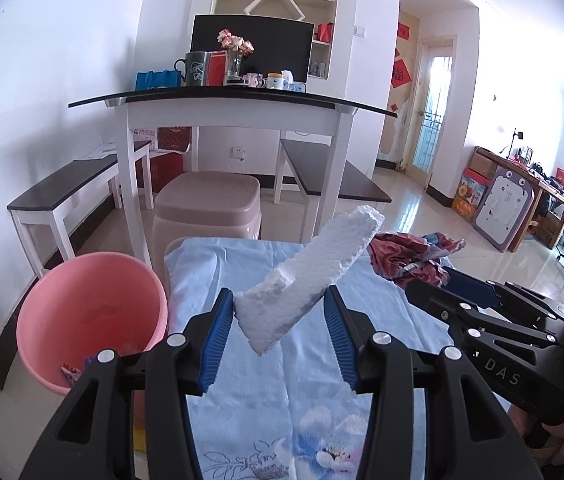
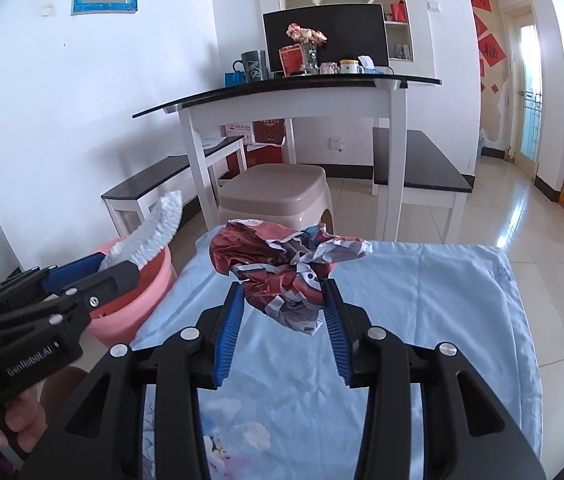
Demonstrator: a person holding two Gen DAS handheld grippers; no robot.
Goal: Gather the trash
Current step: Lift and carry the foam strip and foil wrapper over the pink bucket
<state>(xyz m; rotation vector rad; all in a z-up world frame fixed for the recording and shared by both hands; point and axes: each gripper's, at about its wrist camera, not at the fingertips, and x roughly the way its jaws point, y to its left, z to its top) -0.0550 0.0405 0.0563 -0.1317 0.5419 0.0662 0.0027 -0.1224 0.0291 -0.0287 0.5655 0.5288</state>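
Note:
My left gripper (image 1: 280, 304) is shut on a long white foam piece (image 1: 313, 272) and holds it tilted above the blue cloth (image 1: 242, 380). A pink bin (image 1: 86, 308) stands to its left, with some scraps at the bottom. My right gripper (image 2: 283, 300) is shut on a crumpled red, white and blue wrapper (image 2: 282, 276), lifted above the blue cloth (image 2: 421, 320). In the right wrist view the left gripper (image 2: 94, 270) holds the foam piece (image 2: 150, 236) over the pink bin (image 2: 134, 304). The wrapper (image 1: 413, 256) and right gripper also show at the right of the left wrist view.
A beige plastic stool (image 1: 210, 208) stands beyond the cloth, under a white table with a black top (image 1: 234, 100). Dark benches (image 1: 70, 188) flank the table. Mugs, flowers and a monitor sit on the table. Tiled floor (image 2: 541, 220) lies to the right.

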